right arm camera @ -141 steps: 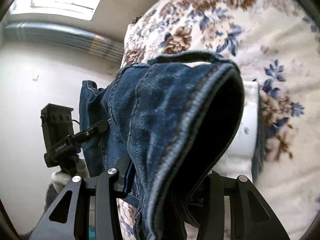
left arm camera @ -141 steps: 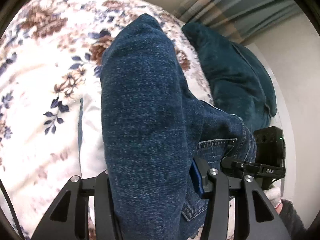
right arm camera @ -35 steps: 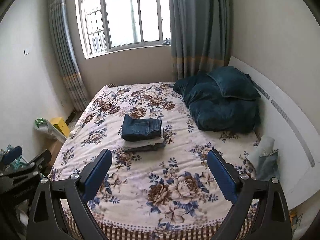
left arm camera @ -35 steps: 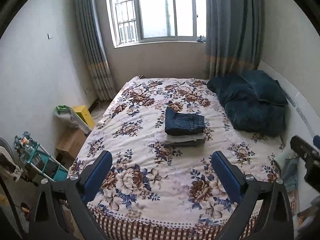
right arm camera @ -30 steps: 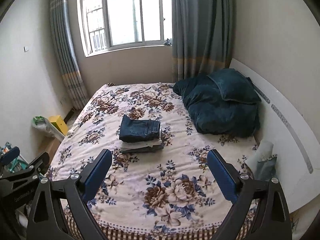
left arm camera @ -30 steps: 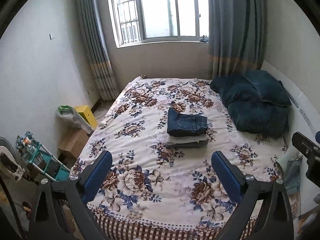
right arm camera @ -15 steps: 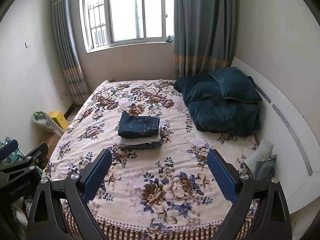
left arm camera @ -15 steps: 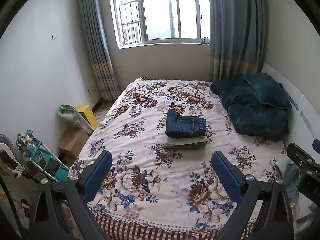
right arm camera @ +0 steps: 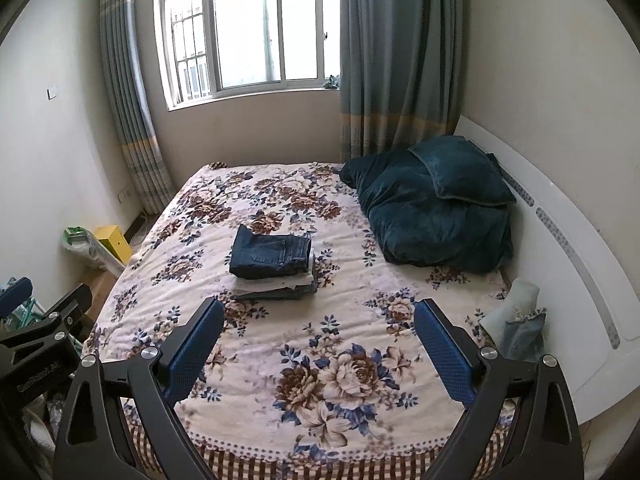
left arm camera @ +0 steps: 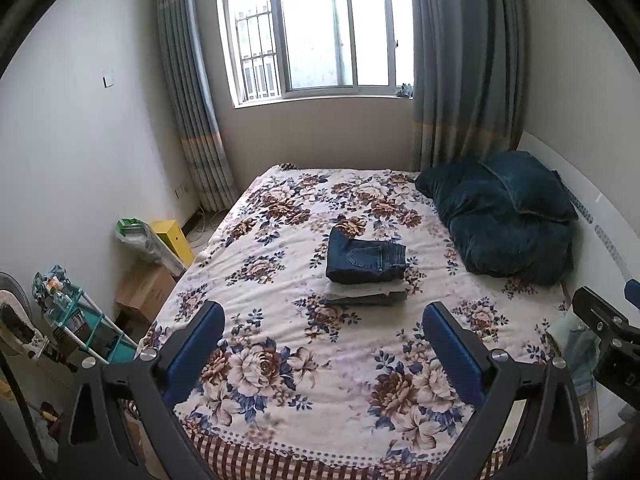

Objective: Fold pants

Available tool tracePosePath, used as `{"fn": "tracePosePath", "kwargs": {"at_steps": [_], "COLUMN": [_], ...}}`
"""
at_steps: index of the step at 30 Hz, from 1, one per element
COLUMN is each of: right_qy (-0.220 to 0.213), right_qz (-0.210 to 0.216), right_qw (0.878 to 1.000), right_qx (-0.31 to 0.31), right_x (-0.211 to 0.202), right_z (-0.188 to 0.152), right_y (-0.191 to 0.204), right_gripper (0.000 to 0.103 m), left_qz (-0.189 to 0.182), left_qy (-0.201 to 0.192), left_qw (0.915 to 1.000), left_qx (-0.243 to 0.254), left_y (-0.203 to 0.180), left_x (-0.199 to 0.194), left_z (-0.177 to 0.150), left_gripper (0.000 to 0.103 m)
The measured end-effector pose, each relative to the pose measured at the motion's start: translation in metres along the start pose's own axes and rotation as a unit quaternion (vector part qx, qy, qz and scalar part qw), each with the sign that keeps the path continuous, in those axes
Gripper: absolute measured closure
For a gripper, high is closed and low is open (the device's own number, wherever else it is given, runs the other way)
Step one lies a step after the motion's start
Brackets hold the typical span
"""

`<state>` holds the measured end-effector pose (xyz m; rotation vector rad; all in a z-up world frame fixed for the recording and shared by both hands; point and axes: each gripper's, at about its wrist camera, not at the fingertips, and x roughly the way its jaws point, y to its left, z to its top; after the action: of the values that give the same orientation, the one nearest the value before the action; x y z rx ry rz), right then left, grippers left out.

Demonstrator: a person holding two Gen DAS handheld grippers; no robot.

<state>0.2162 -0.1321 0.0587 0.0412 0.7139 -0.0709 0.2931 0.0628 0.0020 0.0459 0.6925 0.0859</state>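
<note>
The folded jeans (left arm camera: 366, 260) lie on top of a small stack of folded clothes (left arm camera: 365, 294) near the middle of the bed (left arm camera: 280, 360), which is covered in a floral spread.

In the left wrist view, the left claw (left arm camera: 323, 346) is spread wide open and grips nothing. It hangs over the foot end of the bed, and the jeans sit well apart from it at about 12 o'clock, just a touch toward 1, framed between the two blue pads (left arm camera: 196, 344).

In the right wrist view, the right claw (right arm camera: 318, 346) is likewise wide open and empty. The jeans (right arm camera: 272, 256) lie well apart from it at about 11 o'clock, closer to its left finger than its right.

A dark teal blanket (right arm camera: 436, 216) is heaped at 1 o'clock from the stack, against the white headboard (right arm camera: 560, 264). A small pale-blue garment (right arm camera: 516, 320) lies at the bed's edge beside the headboard, at 3 o'clock from the right claw. The window (left arm camera: 320, 32) is at 12 o'clock beyond the bed.
</note>
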Motion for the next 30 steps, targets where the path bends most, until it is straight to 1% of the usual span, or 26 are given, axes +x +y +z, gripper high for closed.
{"fn": "tracePosePath", "kwargs": {"at_steps": [30], "right_qy": [-0.004], "right_qz": [0.008], "right_qw": [1.0], "right_qx": [0.004], "right_x": [-0.0017], "right_z": [0.0024], "right_y": [0.0015], "right_gripper": [0.005], "left_qz": [0.0], "left_qy": [-0.004], "left_qw": [1.0], "left_qx": [-0.002], "left_y": [0.0051], "left_x": [-0.0036], "left_z": [-0.0017], "left_gripper": [0.001]}}
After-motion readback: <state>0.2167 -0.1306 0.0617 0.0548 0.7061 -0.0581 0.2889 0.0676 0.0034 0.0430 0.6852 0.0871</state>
